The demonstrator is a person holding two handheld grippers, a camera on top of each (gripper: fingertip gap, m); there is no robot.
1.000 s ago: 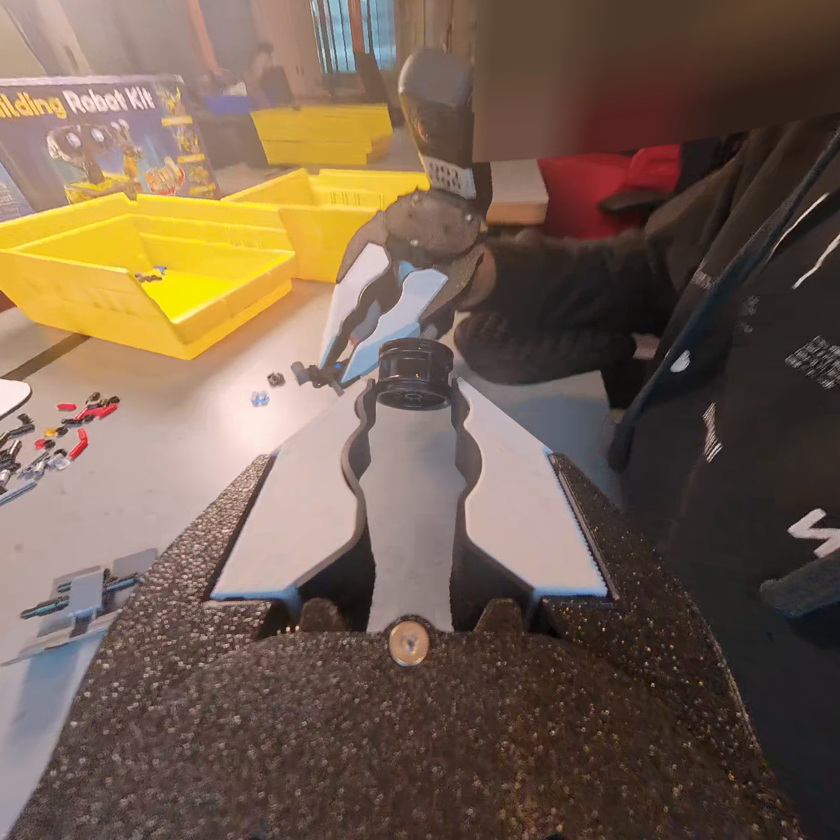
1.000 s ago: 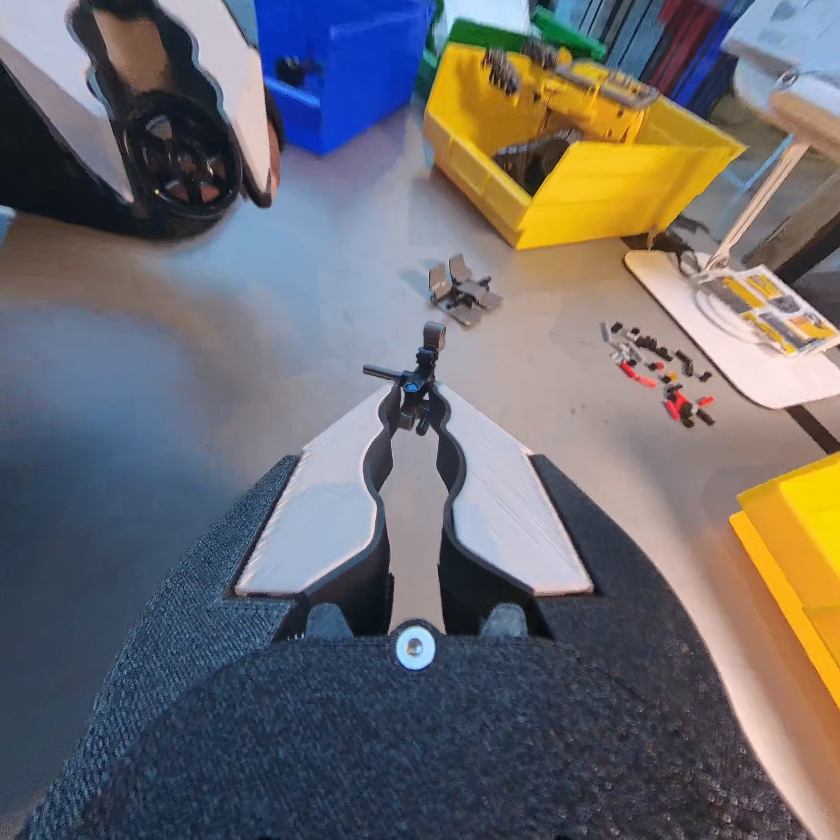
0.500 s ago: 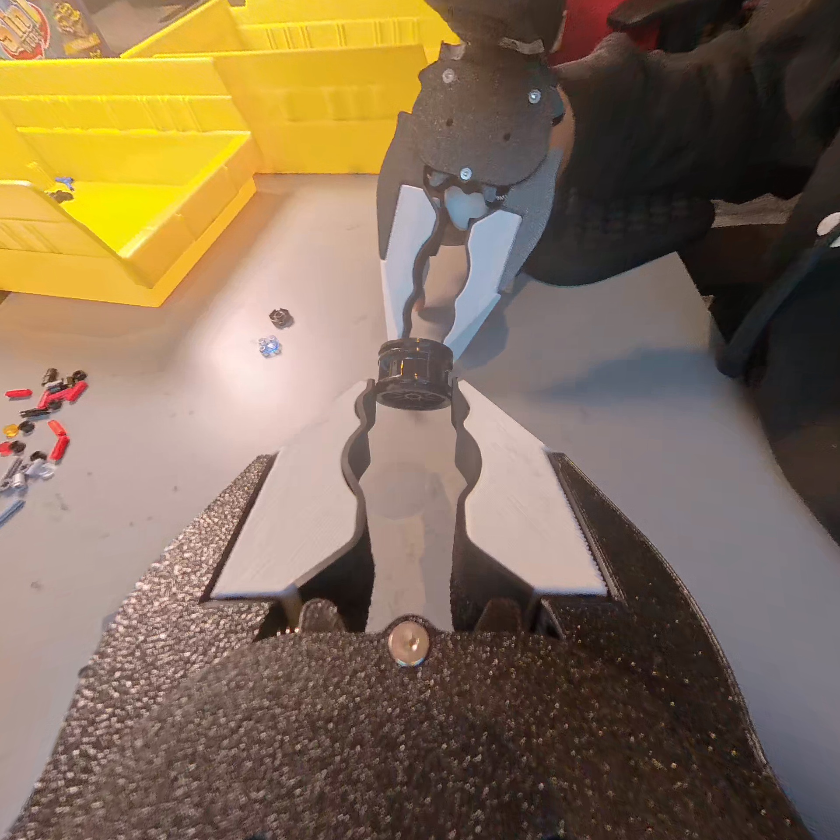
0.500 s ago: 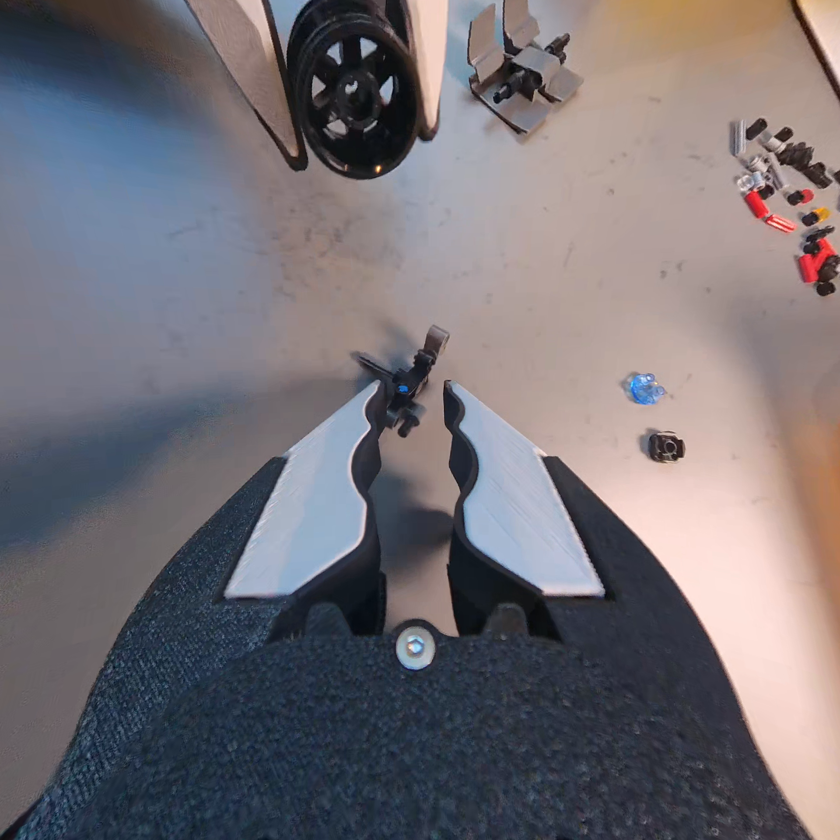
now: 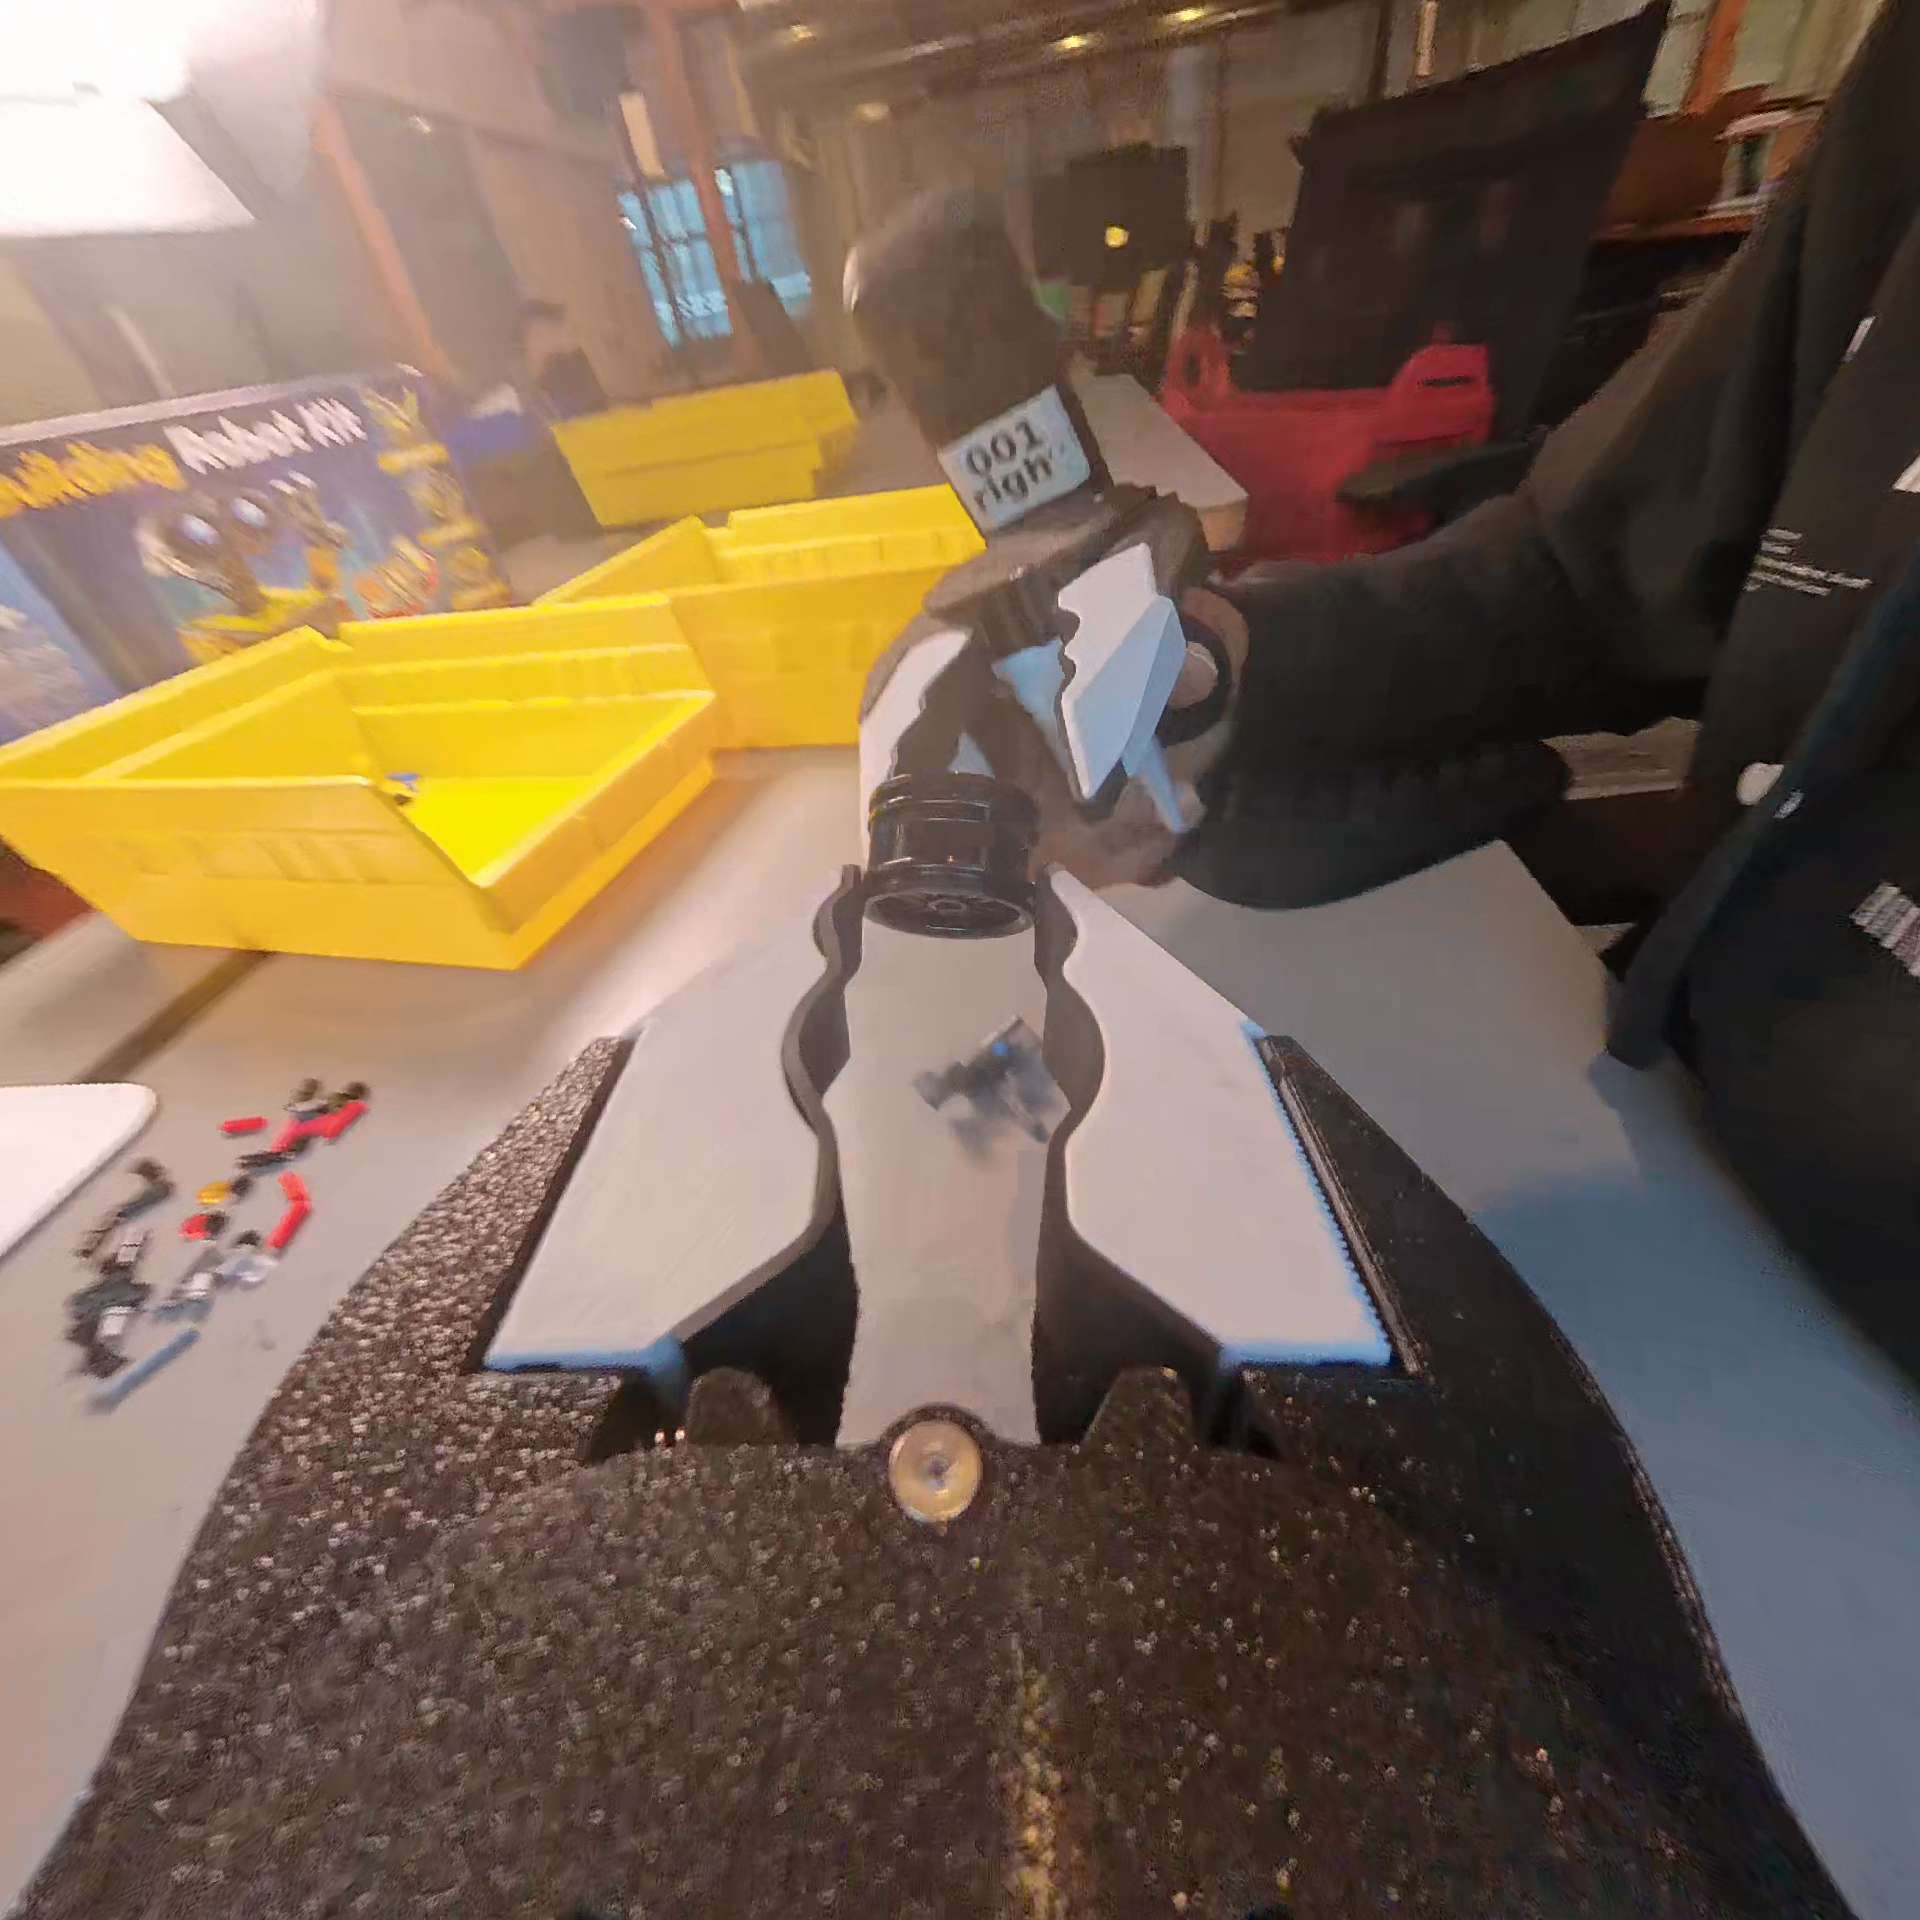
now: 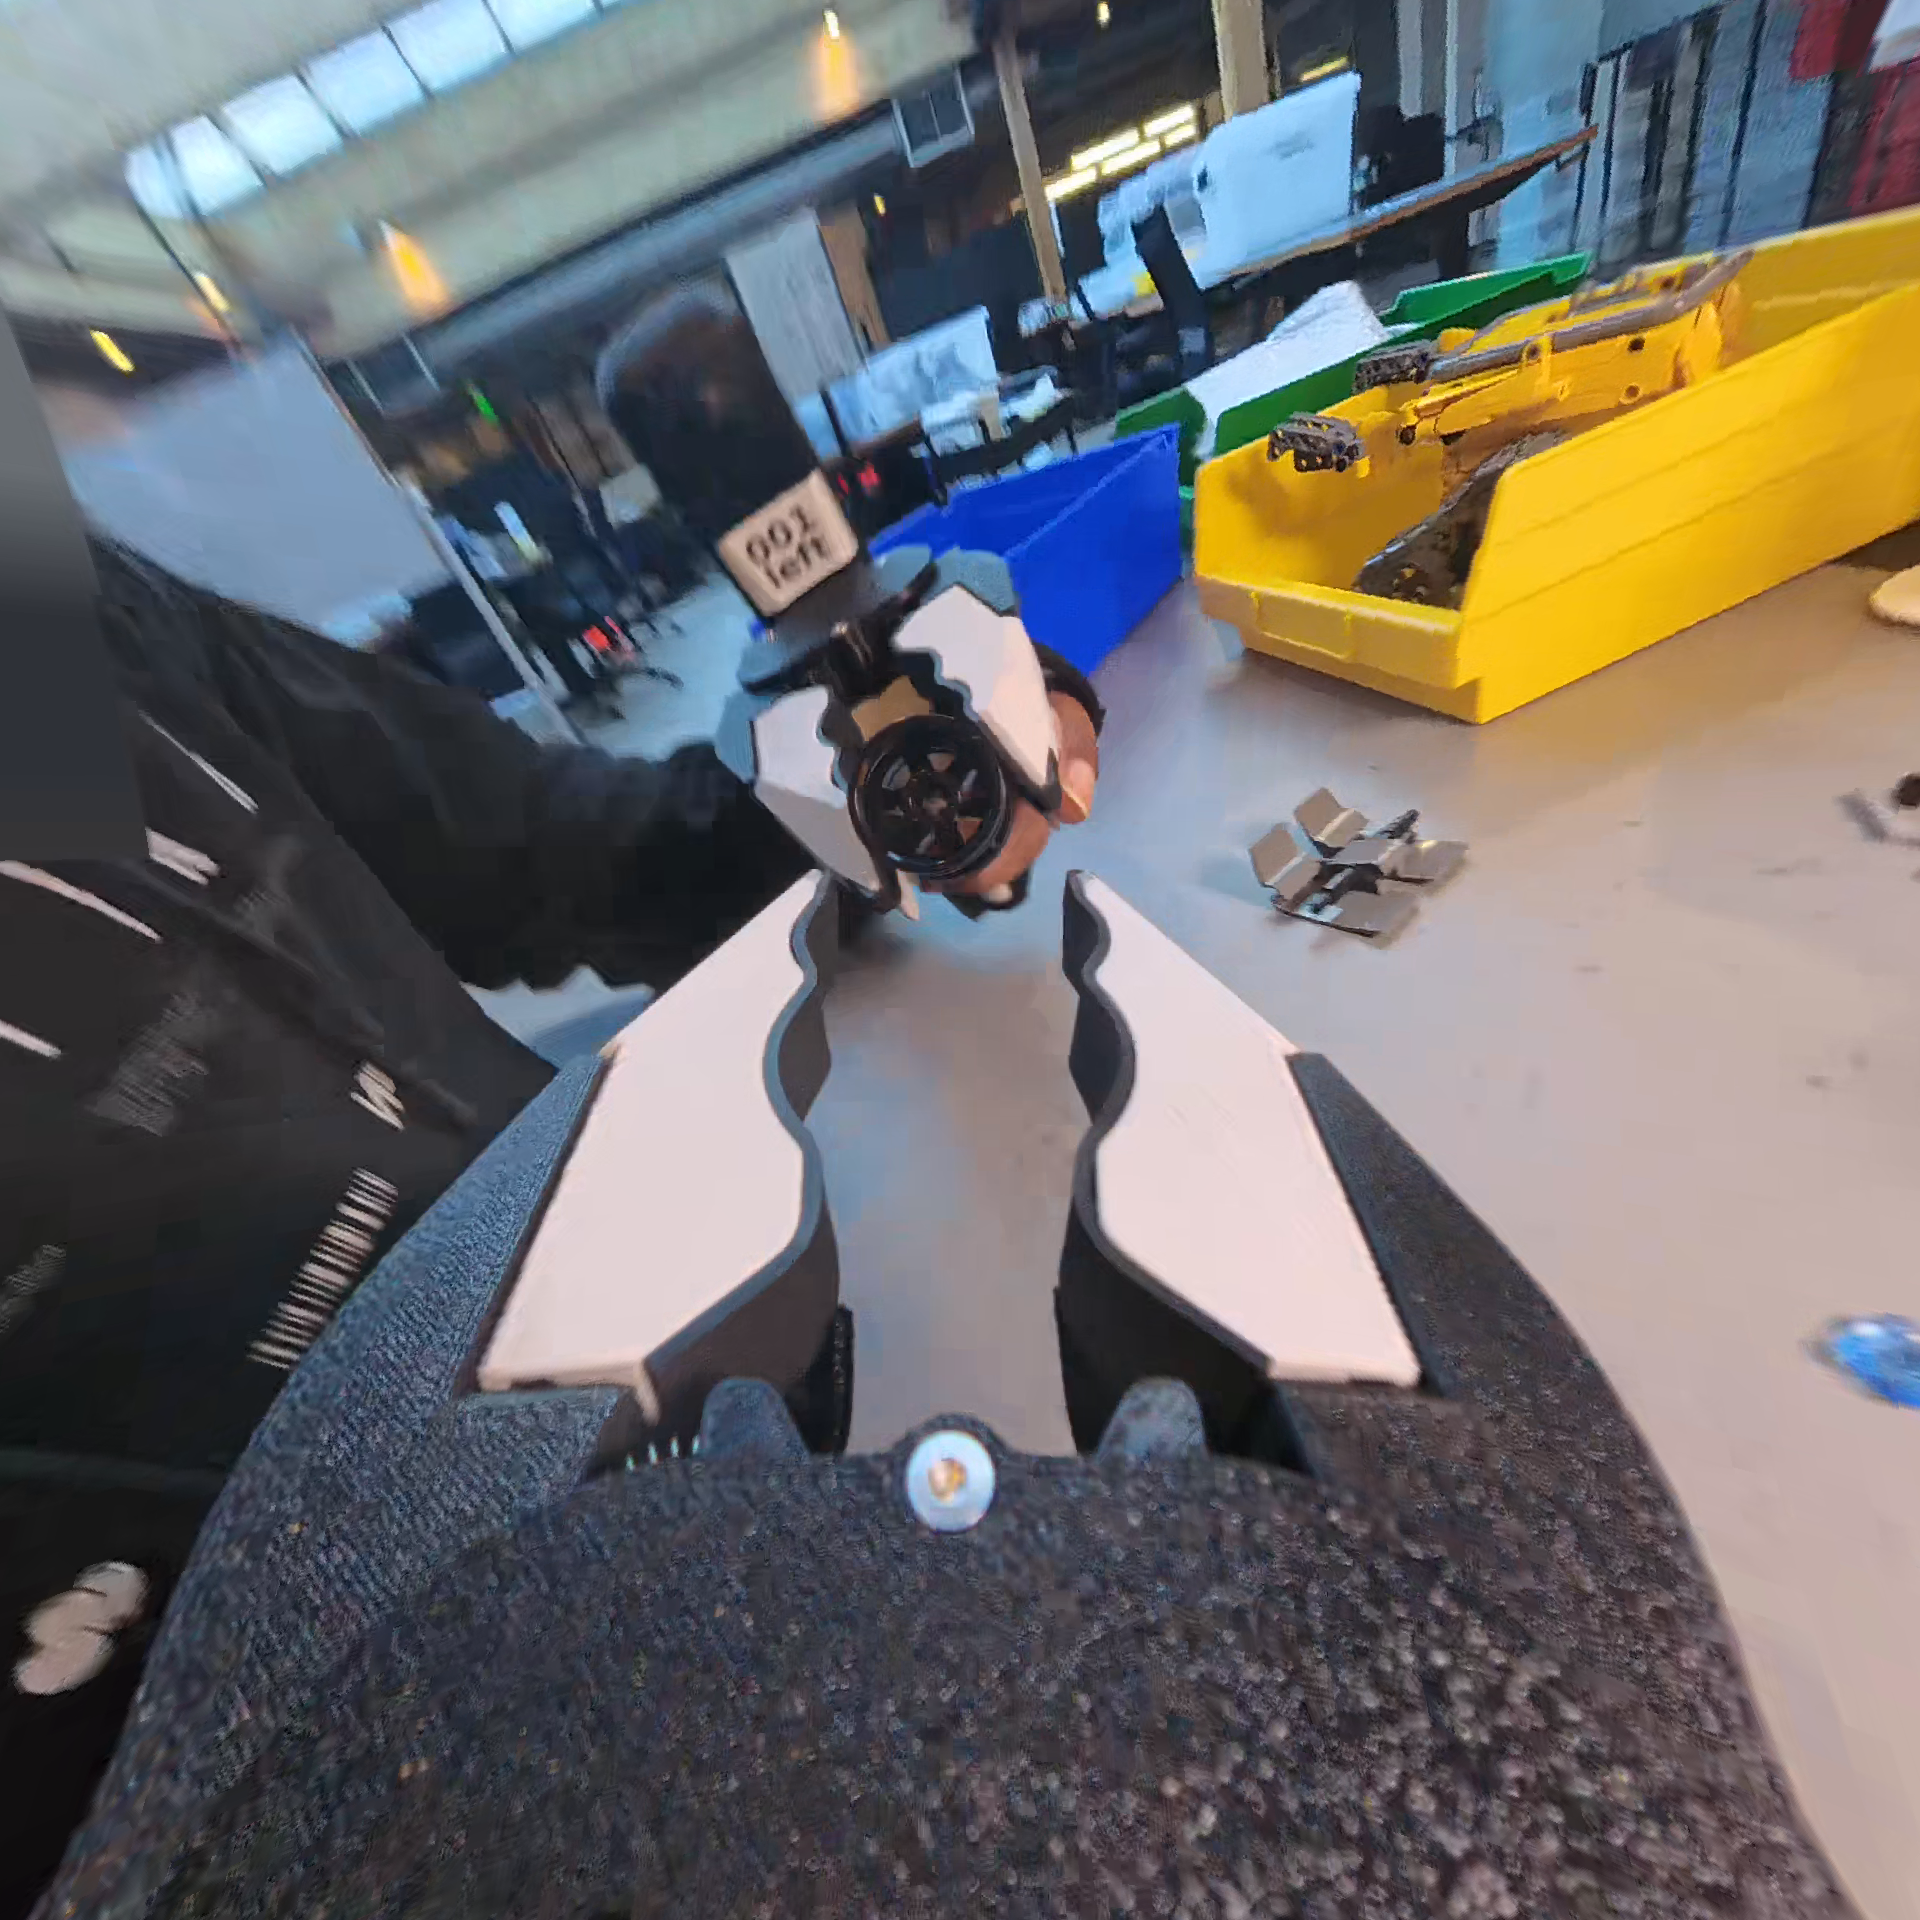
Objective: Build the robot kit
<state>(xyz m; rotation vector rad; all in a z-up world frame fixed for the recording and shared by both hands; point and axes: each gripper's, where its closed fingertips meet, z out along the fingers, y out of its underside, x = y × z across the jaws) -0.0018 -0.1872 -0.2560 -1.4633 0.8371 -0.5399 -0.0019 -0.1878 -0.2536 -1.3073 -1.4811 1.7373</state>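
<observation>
My left gripper (image 5: 948, 888) is shut on a black spoked wheel (image 5: 951, 831), held by its rim between the fingertips above the grey table (image 5: 1403, 1039). The wheel also shows in the right wrist view (image 6: 928, 800), hub facing the camera. My right gripper (image 6: 948, 894) is open and empty, pointing at the wheel from close by. In the left wrist view it (image 5: 1039, 717) hovers just beyond the wheel in a gloved hand. A small black part with a blue pin (image 5: 987, 1081) lies blurred on the table under my left fingers.
Yellow bins (image 5: 343, 831) stand at the back left, with a printed box (image 5: 239, 530) behind. Several small red and black pieces (image 5: 208, 1216) lie at the left. A grey winged piece (image 6: 1351, 868), a yellow bin holding a model (image 6: 1558, 540), a blue bin (image 6: 1060, 530) and a blue bit (image 6: 1875, 1356) lie right. The tips of both grippers are at nearly the same place.
My right gripper has let go of the small black part, opened wider and risen to face the wheel. The part now lies on the table. My left gripper still holds the wheel.
</observation>
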